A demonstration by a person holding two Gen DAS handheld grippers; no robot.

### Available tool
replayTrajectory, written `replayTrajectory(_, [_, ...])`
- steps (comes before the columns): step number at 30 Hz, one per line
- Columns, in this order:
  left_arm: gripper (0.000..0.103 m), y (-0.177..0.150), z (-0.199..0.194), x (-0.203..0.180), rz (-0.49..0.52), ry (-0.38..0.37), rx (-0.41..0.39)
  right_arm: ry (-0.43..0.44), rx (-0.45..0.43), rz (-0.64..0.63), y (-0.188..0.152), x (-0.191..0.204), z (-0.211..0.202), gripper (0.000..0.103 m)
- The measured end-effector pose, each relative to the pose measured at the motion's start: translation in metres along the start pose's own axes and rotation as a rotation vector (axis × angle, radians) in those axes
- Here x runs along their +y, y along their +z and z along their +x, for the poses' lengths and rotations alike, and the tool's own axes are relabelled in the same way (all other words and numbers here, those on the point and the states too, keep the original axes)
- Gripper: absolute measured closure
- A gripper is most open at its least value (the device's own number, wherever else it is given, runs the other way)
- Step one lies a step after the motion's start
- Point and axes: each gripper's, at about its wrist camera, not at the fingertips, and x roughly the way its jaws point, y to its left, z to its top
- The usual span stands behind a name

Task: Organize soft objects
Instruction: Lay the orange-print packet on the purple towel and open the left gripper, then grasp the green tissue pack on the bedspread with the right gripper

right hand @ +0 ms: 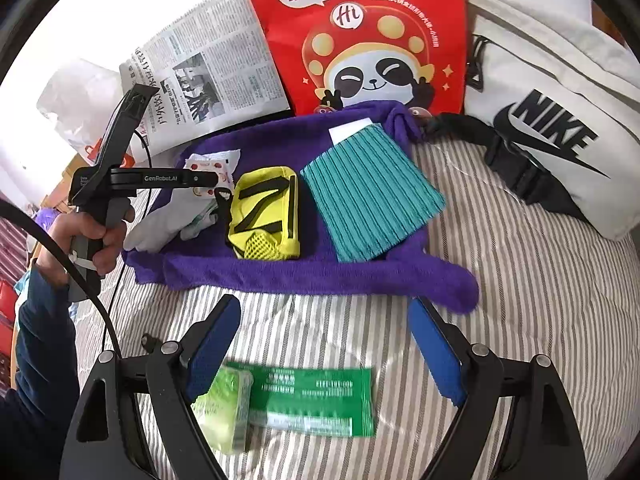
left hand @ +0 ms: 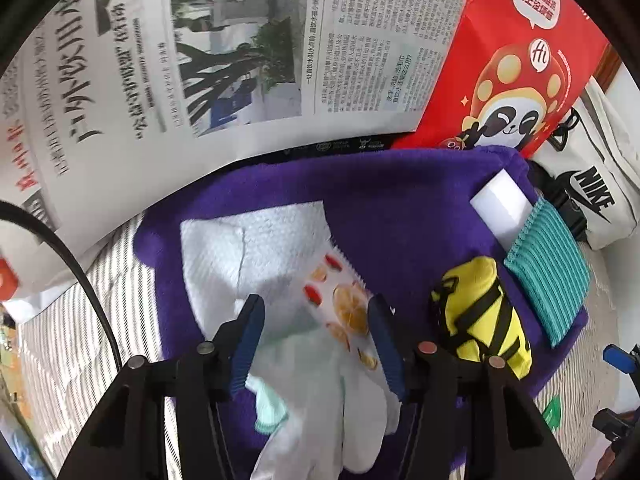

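A purple towel [left hand: 400, 208] [right hand: 280, 268] lies on the striped bed. On it are a white fruit-print cloth [left hand: 260, 248] [right hand: 212, 162], a white glove [left hand: 332, 400] [right hand: 160, 220], a yellow and black pouch [left hand: 480, 312] [right hand: 264, 212], a teal striped cloth [left hand: 548, 268] [right hand: 372, 196] and a white sponge [left hand: 500, 200] [right hand: 348, 130]. My left gripper [left hand: 316, 340] [right hand: 216, 184] is open, its fingers either side of the glove and fruit cloth. My right gripper [right hand: 324, 344] is open above a green packet [right hand: 316, 400] and a pale green pack [right hand: 224, 412] on the bed.
A newspaper [left hand: 180, 60] [right hand: 208, 76] and a red panda bag [left hand: 516, 64] [right hand: 360, 36] lie behind the towel. A white Nike bag [left hand: 600, 192] [right hand: 552, 120] sits at the right. The striped bedsheet [right hand: 520, 300] surrounds the towel.
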Motion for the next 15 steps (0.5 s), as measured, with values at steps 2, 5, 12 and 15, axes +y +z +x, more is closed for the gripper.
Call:
replayTrajectory(2, [0.044,-0.004,-0.004,-0.004,0.016,0.035,0.005,0.000,-0.004,0.003,-0.005,0.000,-0.006,0.017])
replayTrajectory(5, [0.044,-0.013,-0.013,-0.007,0.035,0.095,-0.001,-0.005,-0.010,0.002,-0.011,0.002,-0.013,0.017])
replayTrajectory(12, [0.044,-0.048,-0.059,-0.015,0.046,0.076,-0.081,-0.034,-0.010,-0.015,-0.031,0.007,-0.026,0.017])
replayTrajectory(15, [0.044,-0.072,-0.080,-0.018,0.046,0.050,-0.116,-0.041,-0.002,-0.031,-0.043,0.012,-0.029,0.017])
